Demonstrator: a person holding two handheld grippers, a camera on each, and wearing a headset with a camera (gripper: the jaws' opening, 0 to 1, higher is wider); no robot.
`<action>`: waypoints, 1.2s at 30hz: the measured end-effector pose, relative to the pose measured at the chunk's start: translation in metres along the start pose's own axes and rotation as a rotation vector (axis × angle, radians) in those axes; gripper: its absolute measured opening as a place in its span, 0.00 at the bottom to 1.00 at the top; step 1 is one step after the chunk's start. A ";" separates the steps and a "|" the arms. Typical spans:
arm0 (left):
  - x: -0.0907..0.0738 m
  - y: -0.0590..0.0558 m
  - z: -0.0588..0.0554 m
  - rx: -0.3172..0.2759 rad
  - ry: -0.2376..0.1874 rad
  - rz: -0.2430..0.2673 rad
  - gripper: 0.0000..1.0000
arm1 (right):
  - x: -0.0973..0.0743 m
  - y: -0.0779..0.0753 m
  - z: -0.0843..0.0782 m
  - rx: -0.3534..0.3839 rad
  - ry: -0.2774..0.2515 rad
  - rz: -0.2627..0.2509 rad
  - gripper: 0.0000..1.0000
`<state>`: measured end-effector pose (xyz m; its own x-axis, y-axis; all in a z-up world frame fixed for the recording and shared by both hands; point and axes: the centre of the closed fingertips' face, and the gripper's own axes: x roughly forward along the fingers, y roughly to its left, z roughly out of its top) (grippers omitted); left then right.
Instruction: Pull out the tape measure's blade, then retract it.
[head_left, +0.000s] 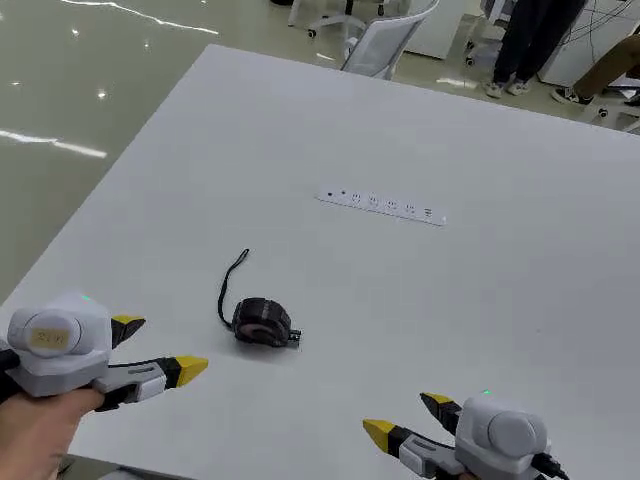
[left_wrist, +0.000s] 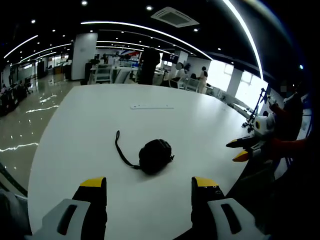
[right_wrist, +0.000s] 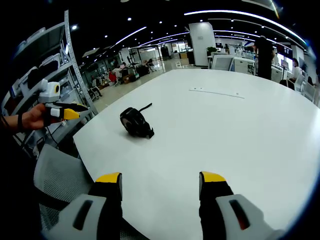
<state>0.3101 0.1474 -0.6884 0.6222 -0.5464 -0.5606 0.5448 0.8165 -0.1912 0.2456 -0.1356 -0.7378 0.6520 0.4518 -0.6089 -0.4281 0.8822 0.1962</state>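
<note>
A broad white table (head_left: 480, 300) takes up most of the head view, with a white mesh chair (head_left: 385, 45) at its far edge. A white power strip (head_left: 381, 207) lies flat near the table's middle, its length running left to right.

The left gripper (head_left: 160, 345) hovers over the near-left edge of the table in a hand (head_left: 35, 430). Its yellow-tipped jaws are spread wide, they hold nothing, and they aim right and a little far. The right gripper (head_left: 408, 415) hangs over the near edge further right. Its jaws are also parted and empty, and they aim left. Neither gripper touches the table.

The black tape measure (head_left: 262, 323) lies on the table between the two grippers and slightly beyond them. It is nearer the left gripper and apart from both. It is well to the near-left of the power strip. In the left gripper view it lies just ahead of the gap between that gripper's jaws. In the right gripper view it lies further off and left of centre. Its long axis runs roughly left to right. The blade mouth, with the hook drawn in against the case, points right and slightly near.

A thin black wrist strap (head_left: 230, 285) leaves the case's left side and curves off toward the far side.
</note>
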 end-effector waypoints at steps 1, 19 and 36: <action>0.000 0.000 0.000 -0.001 -0.001 0.000 0.66 | 0.000 0.000 -0.001 -0.002 0.002 0.001 0.63; 0.000 0.002 -0.006 0.004 0.020 0.002 0.66 | -0.001 -0.003 -0.009 -0.001 0.023 0.015 0.62; 0.002 0.003 0.000 0.026 0.021 -0.014 0.66 | 0.007 -0.003 -0.003 -0.074 0.060 0.042 0.61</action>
<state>0.3135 0.1487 -0.6900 0.6024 -0.5535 -0.5752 0.5679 0.8035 -0.1786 0.2499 -0.1350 -0.7448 0.5953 0.4772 -0.6465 -0.5006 0.8496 0.1661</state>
